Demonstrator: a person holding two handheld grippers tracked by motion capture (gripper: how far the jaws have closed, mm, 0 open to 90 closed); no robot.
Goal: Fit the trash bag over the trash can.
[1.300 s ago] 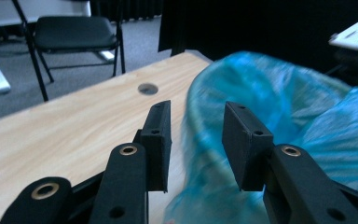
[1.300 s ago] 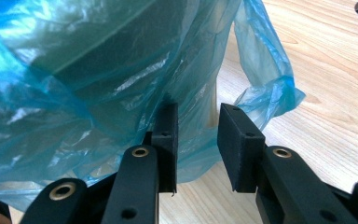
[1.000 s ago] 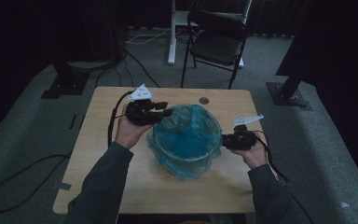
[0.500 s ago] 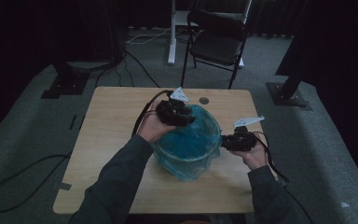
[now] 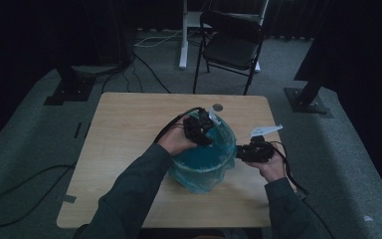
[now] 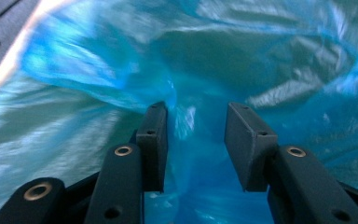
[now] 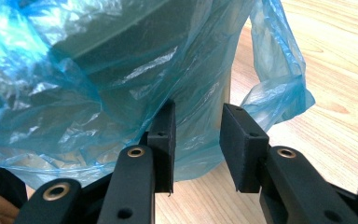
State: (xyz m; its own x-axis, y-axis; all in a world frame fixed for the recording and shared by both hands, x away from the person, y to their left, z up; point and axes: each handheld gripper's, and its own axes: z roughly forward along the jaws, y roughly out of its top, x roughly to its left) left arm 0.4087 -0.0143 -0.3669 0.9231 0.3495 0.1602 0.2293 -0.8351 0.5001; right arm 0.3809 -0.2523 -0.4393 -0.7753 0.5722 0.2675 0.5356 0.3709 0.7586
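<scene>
The left claw (image 5: 202, 130), jaws apart, reaches into the crinkled translucent blue plastic bag (image 5: 201, 162) on the pale wooden bench (image 5: 124, 129), while the right claw (image 5: 244, 151), jaws apart, straddles the bag's side film.

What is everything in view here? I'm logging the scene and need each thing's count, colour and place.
Bin: one, dark, mid-table, under the liner.
Bin liner: one, translucent blue, draped over the bin.
Table: one, light wood, centre.
Round insert: one, grey, table's far edge.
Folding chair: one, black, beyond the table.
Cables: several, black, on the grey carpet.
Left gripper: one, black, jaws apart inside the liner.
Right gripper: one, black, jaws apart around the liner's hanging edge.
</scene>
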